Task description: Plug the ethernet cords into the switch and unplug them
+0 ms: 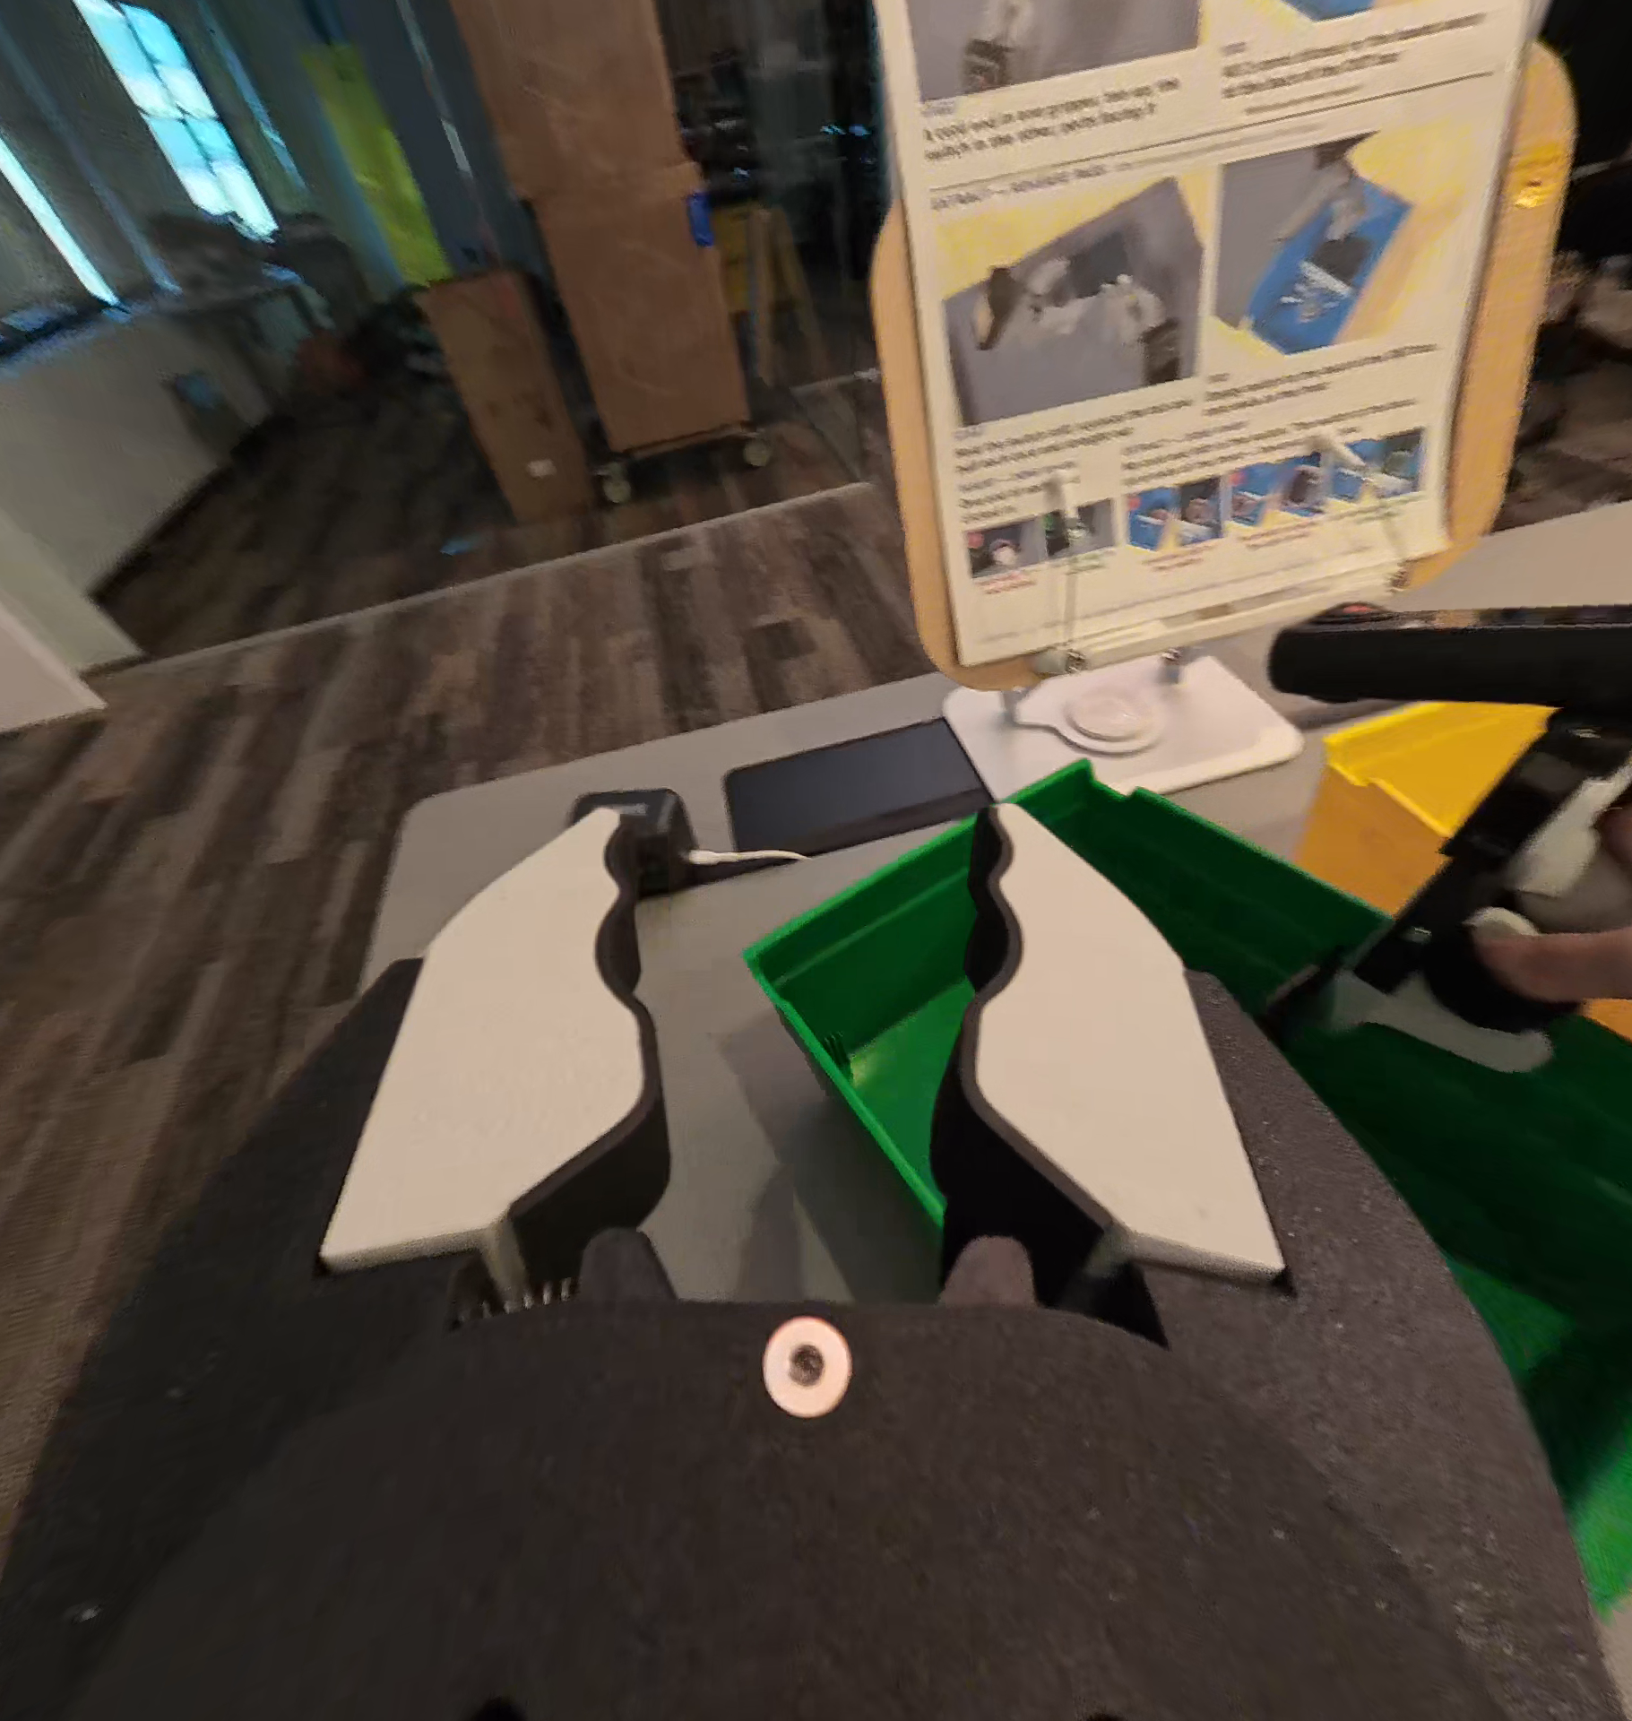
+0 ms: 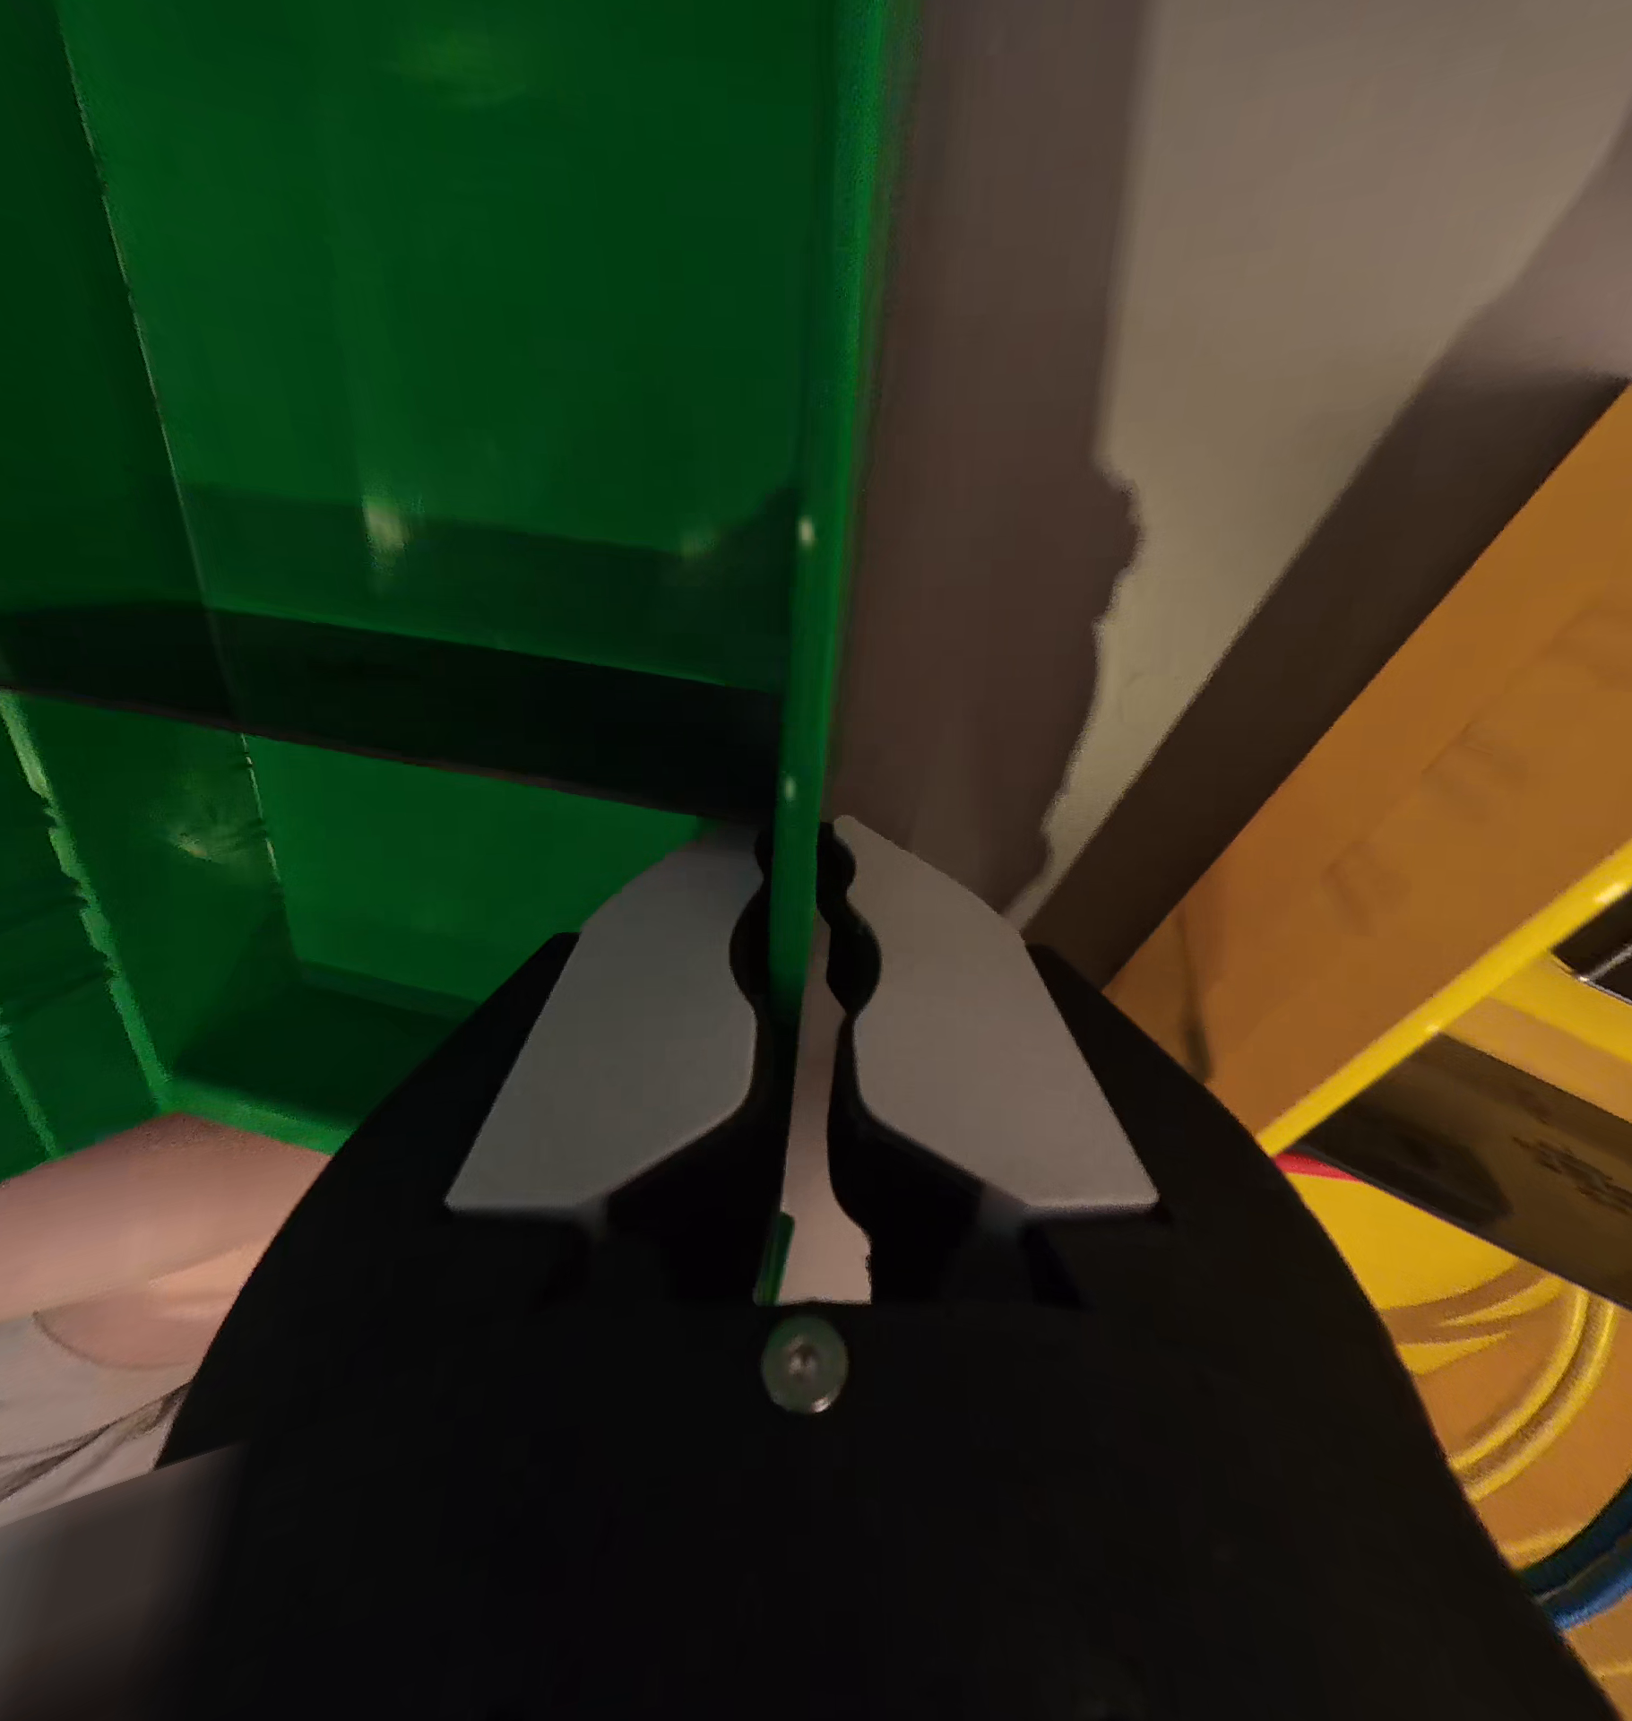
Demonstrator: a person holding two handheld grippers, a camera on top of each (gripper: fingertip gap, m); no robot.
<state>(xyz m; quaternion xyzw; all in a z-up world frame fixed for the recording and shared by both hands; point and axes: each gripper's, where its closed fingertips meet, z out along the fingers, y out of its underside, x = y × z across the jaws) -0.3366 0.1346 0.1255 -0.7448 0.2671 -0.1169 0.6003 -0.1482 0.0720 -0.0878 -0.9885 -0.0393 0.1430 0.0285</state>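
- Table (image 1: 551, 819): grey top, carries every item noted below; wood-pattern floor beyond it.
- Instruction board (image 1: 1194, 307): printed sheet on a tan backing, upright on a white stand (image 1: 1194, 736) at the far edge.
- Green bin (image 1: 1194, 885): open-topped, sits on the table; inside, only a dark band across the wall and bare green floor are visible.
- Yellow bin (image 2: 1408, 1052): just right of the green one; holds coiled yellow cords (image 2: 1519, 1378), a blue cord at its lower edge, and a dark flat unit (image 2: 1538, 1173), possibly the switch, too partial to confirm.
- Dark slab (image 1: 849, 782): flat on the table beyond the green bin, with a small black block (image 1: 644, 819) and white lead beside it.
- Left gripper (image 1: 802, 838): fingers spread wide, bare, hovering over the green bin's near-left corner.
- Right gripper (image 2: 798, 866): pads pinched on the green bin's side wall, one finger inside, one outside; a hand (image 1: 1585, 959) works its handle.
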